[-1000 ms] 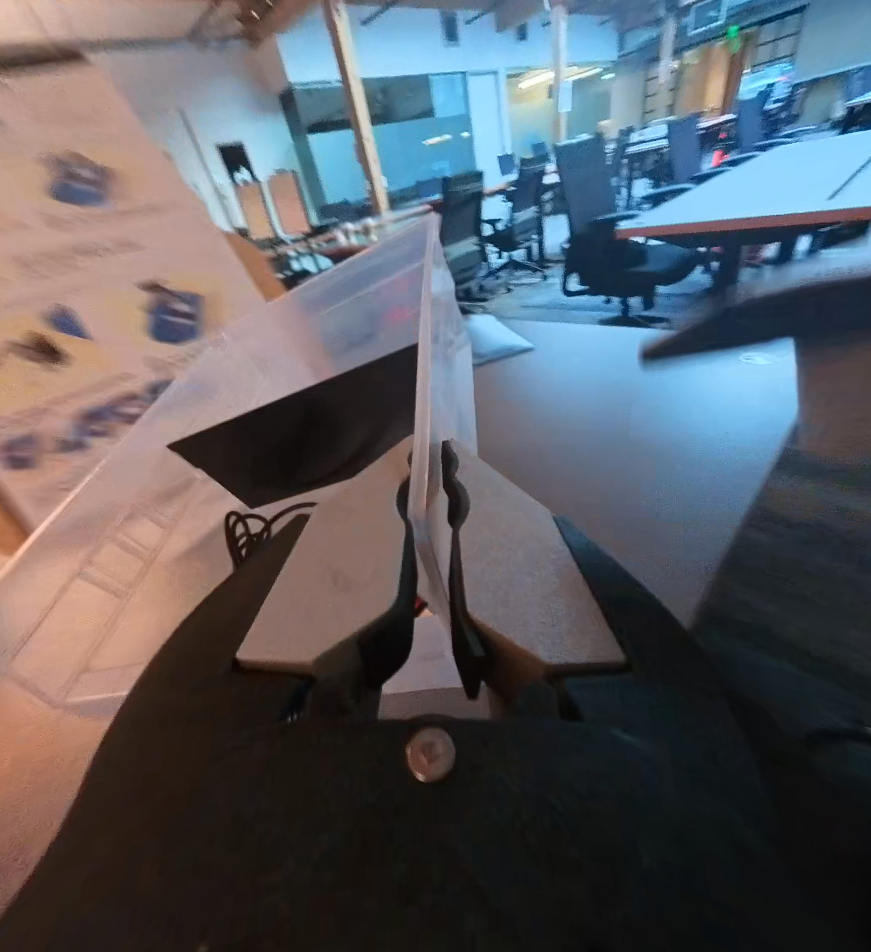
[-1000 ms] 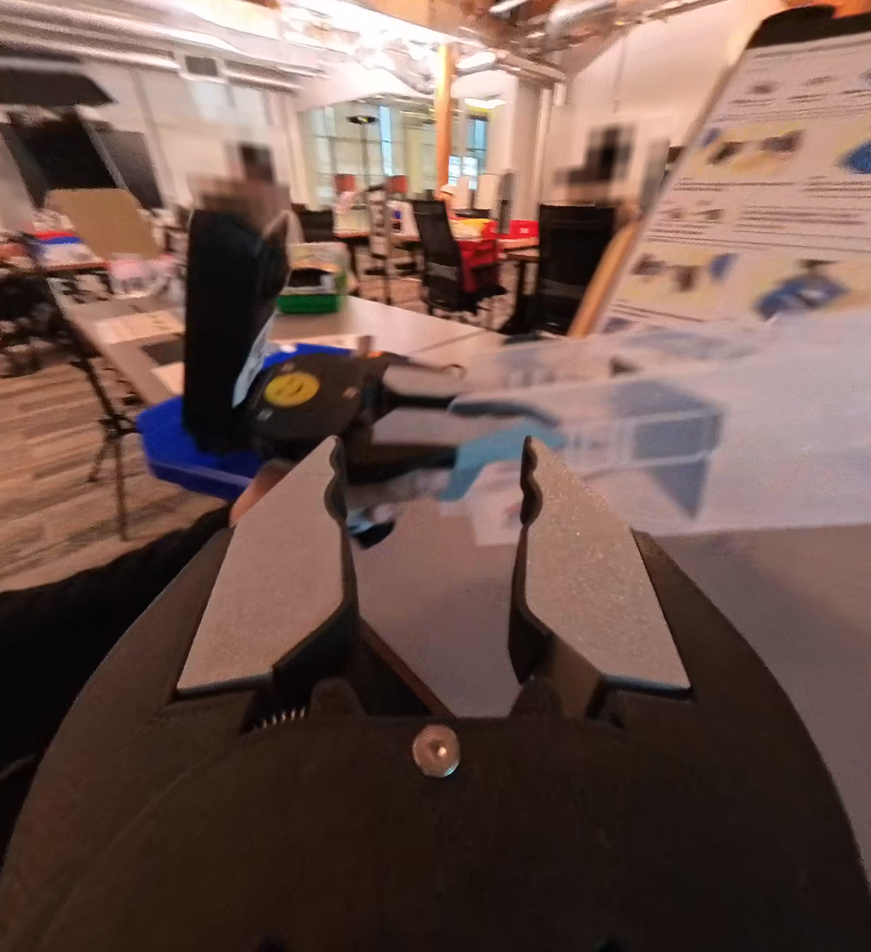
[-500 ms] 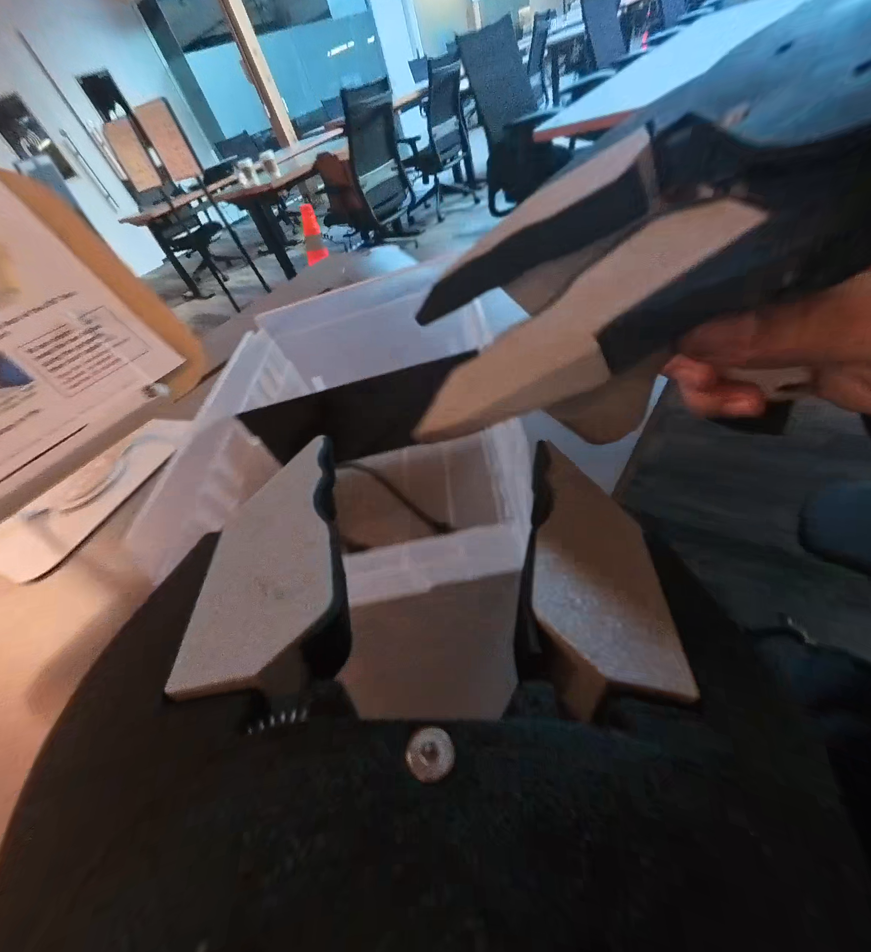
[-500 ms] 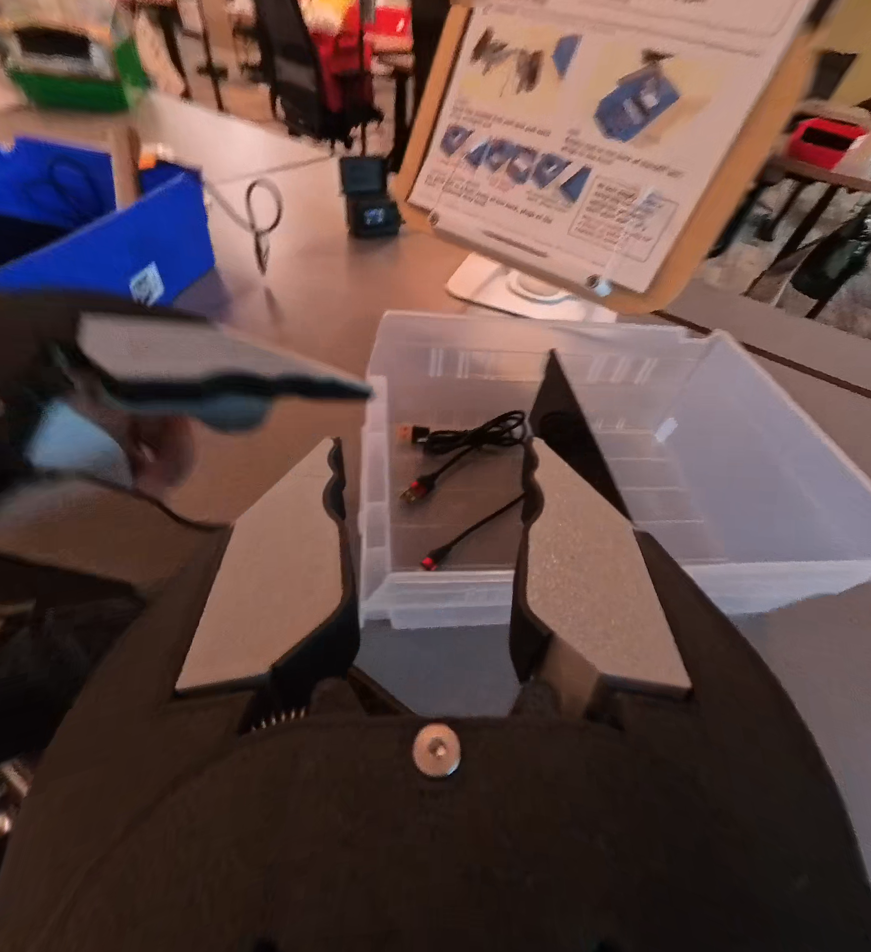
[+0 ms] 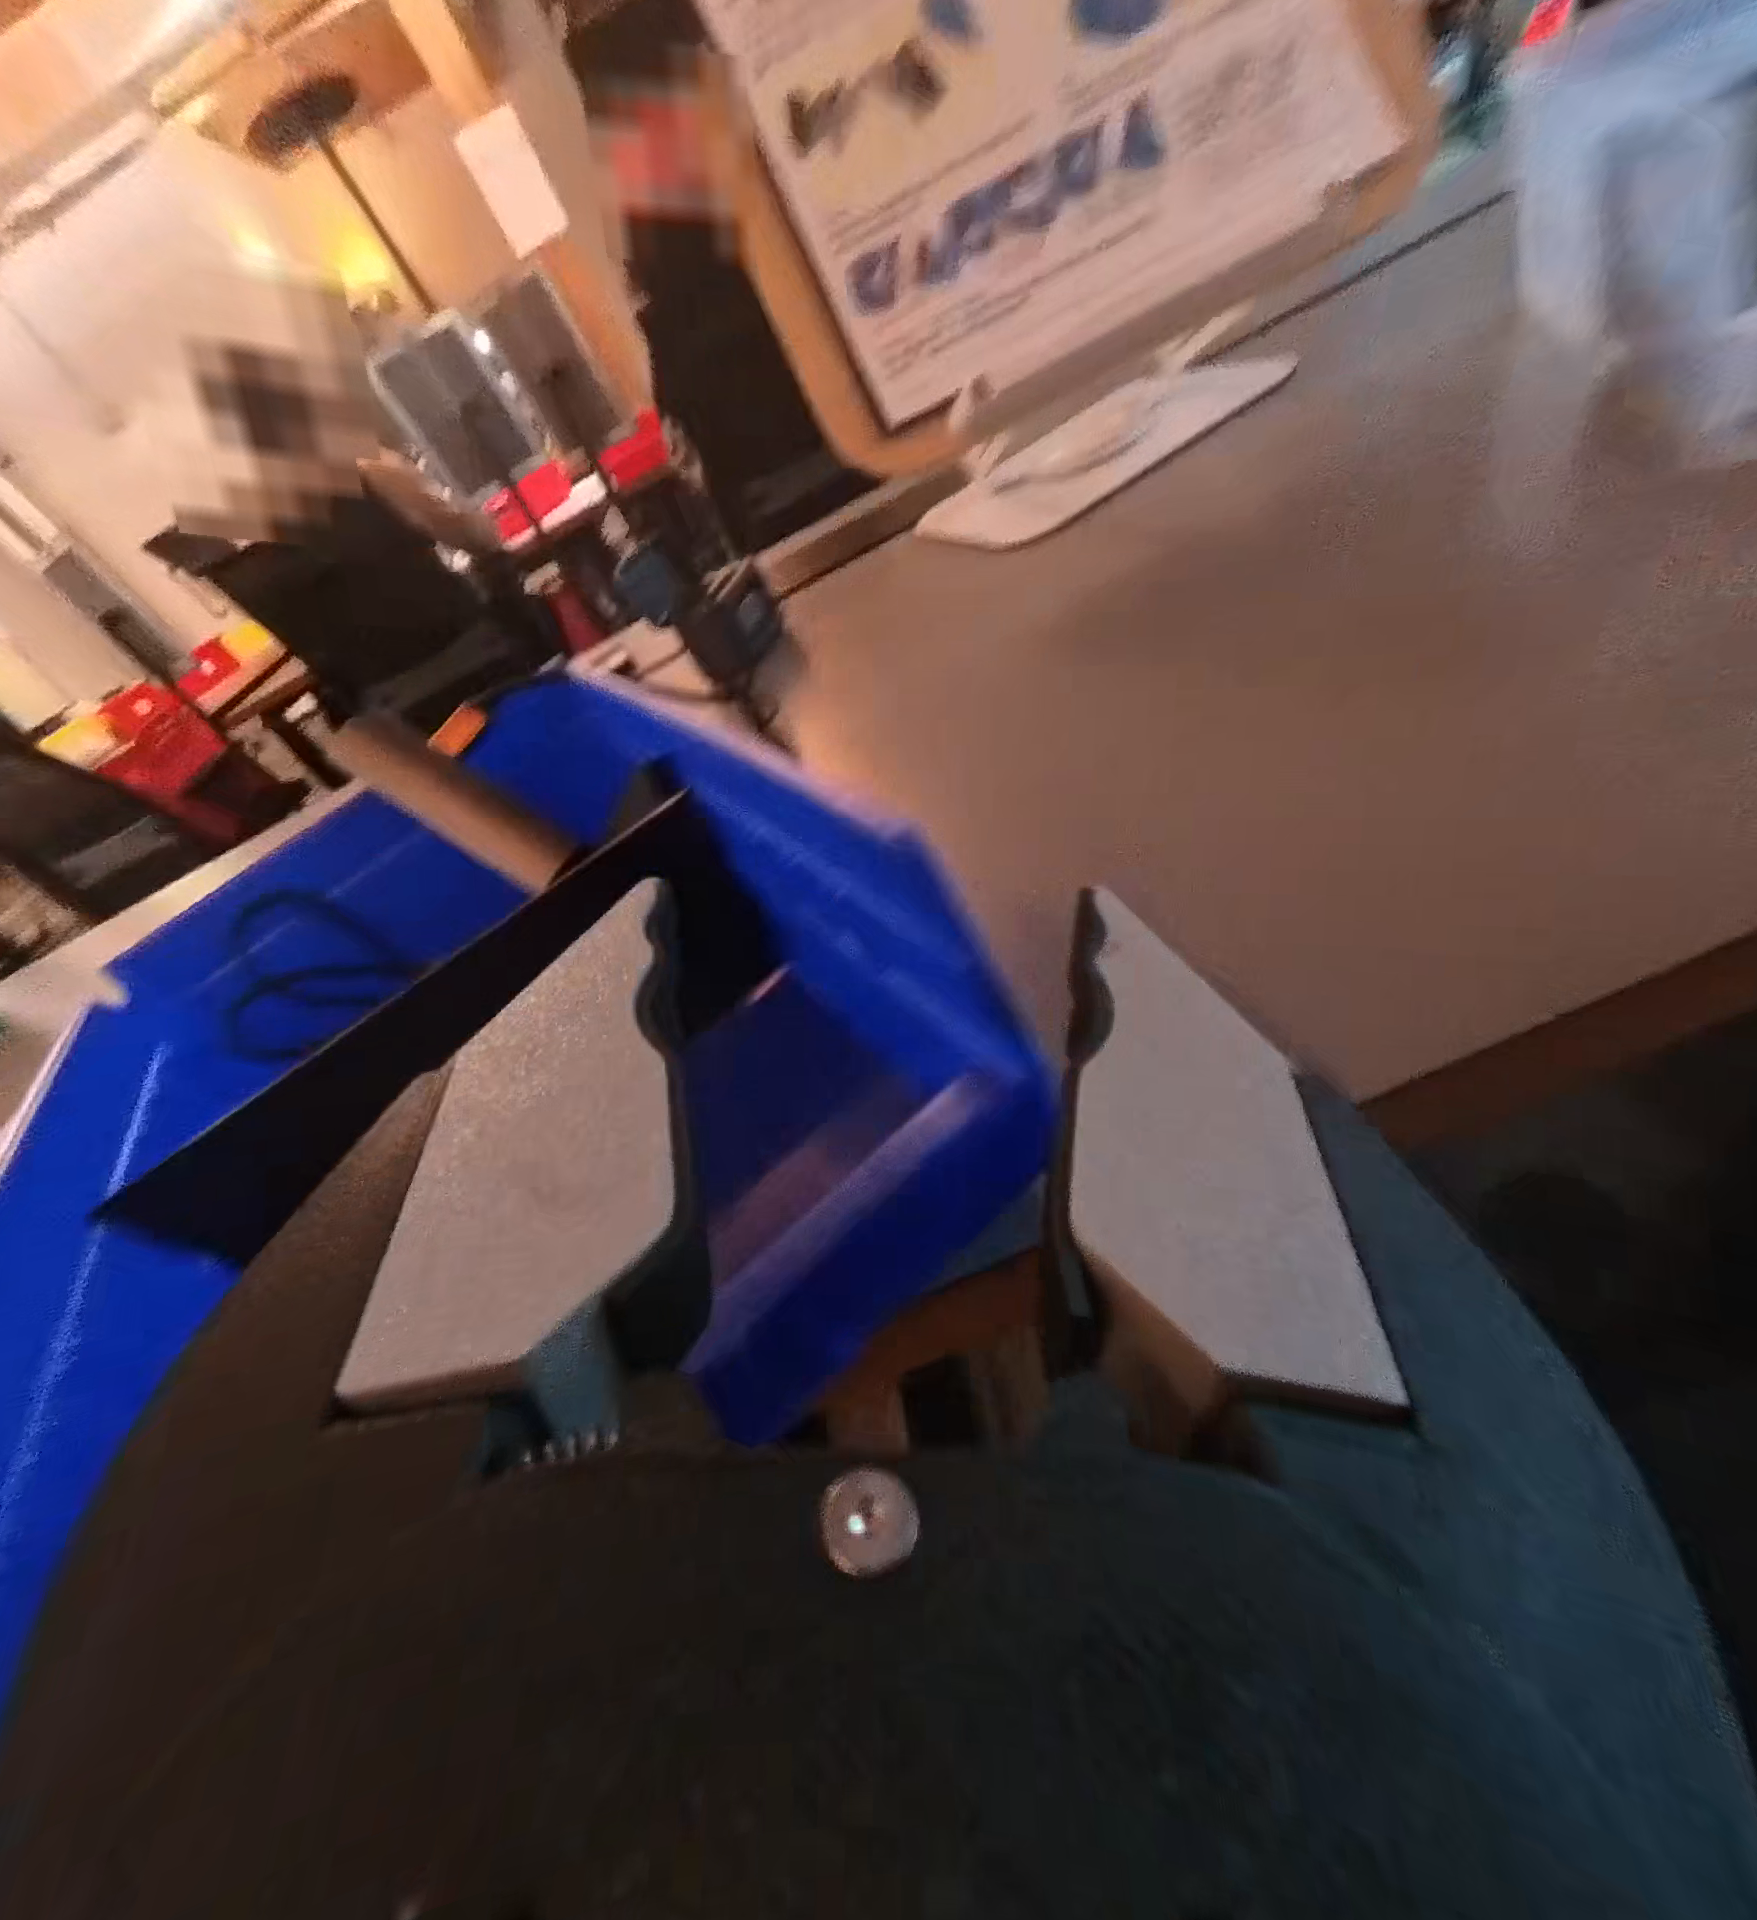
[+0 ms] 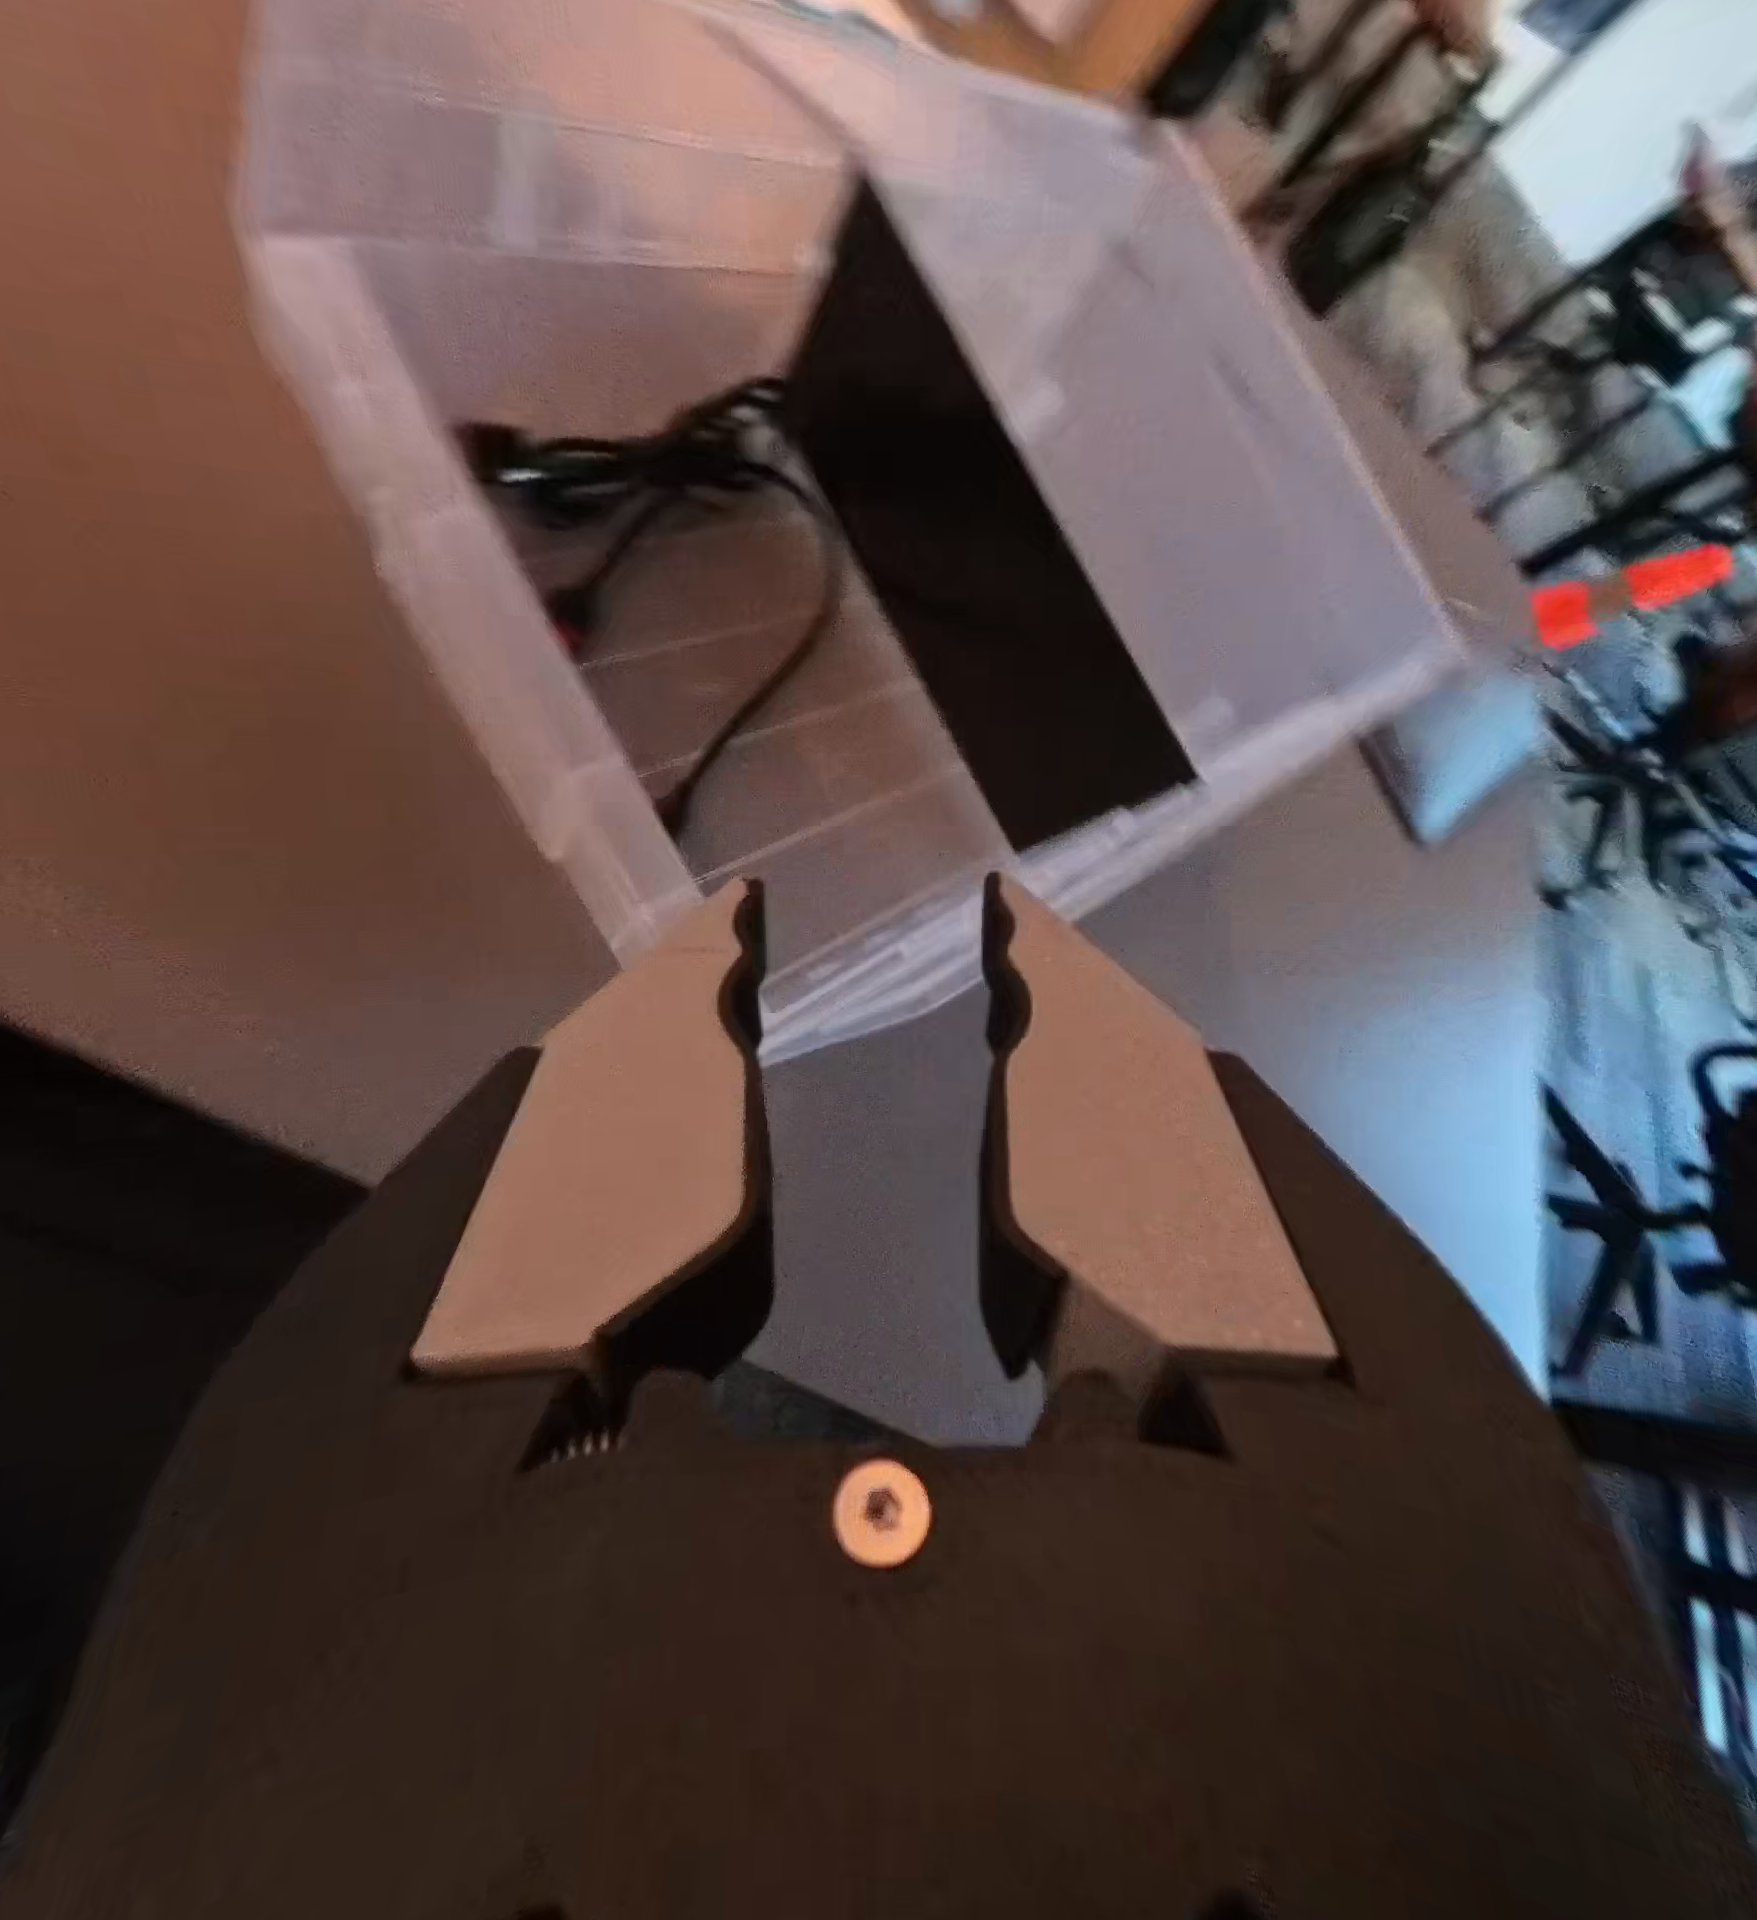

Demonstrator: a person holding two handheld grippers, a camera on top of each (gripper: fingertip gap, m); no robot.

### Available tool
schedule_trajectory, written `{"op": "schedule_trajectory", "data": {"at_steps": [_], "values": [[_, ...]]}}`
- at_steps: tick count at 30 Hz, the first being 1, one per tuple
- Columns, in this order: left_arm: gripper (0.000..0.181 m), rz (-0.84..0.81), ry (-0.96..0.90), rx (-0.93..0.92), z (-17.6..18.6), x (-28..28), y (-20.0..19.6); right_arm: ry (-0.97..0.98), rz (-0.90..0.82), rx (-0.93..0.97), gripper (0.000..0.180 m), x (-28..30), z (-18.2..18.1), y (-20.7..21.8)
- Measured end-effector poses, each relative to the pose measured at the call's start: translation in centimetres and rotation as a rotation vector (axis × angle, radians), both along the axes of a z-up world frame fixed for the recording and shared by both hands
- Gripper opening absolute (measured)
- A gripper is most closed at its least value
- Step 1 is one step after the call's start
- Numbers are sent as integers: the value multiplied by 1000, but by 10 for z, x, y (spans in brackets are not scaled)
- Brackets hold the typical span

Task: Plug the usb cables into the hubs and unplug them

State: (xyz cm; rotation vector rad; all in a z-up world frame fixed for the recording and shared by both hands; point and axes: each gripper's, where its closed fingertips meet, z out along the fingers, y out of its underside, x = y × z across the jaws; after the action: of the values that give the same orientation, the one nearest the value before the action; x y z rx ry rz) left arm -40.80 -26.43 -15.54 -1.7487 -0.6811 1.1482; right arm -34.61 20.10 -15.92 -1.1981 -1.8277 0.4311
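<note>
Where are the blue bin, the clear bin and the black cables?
Blue bin (image 5: 967, 997): left wrist view, near corner rim.
Clear bin (image 6: 1217, 364): right wrist view, right compartment.
Black cables (image 6: 645, 468): right wrist view, tangled bundle.

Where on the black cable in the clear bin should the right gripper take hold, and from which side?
Probably the loose strand of the black cable, coming from above through the clear bin's open top. It lies alone on the floor, apart from the tangled bundle, left of the black divider. The right gripper is open and empty.

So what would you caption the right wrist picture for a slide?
Open right gripper hovering before a clear plastic bin with a black divider and black USB cables inside.
</note>
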Motion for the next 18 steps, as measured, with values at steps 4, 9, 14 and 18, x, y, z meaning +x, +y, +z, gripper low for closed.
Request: {"op": "schedule_trajectory", "data": {"at_steps": [4, 9, 14, 18], "values": [[110, -26, -82, 90, -5, -25, -39, -3, -128, -130, 42, 18, 5, 57], [68, -73, -155, 221, 2, -48, -84, 74, -74, -269, 43, 31, 13, 52], [100, 18, -180, 277, 10, -37, -77, 163, 70, -396, 49, 20, 20, 4], [67, 120, -32, 216, 21, -59, -67, 173, 164, -462, 63, -13, 14, -46]]}}
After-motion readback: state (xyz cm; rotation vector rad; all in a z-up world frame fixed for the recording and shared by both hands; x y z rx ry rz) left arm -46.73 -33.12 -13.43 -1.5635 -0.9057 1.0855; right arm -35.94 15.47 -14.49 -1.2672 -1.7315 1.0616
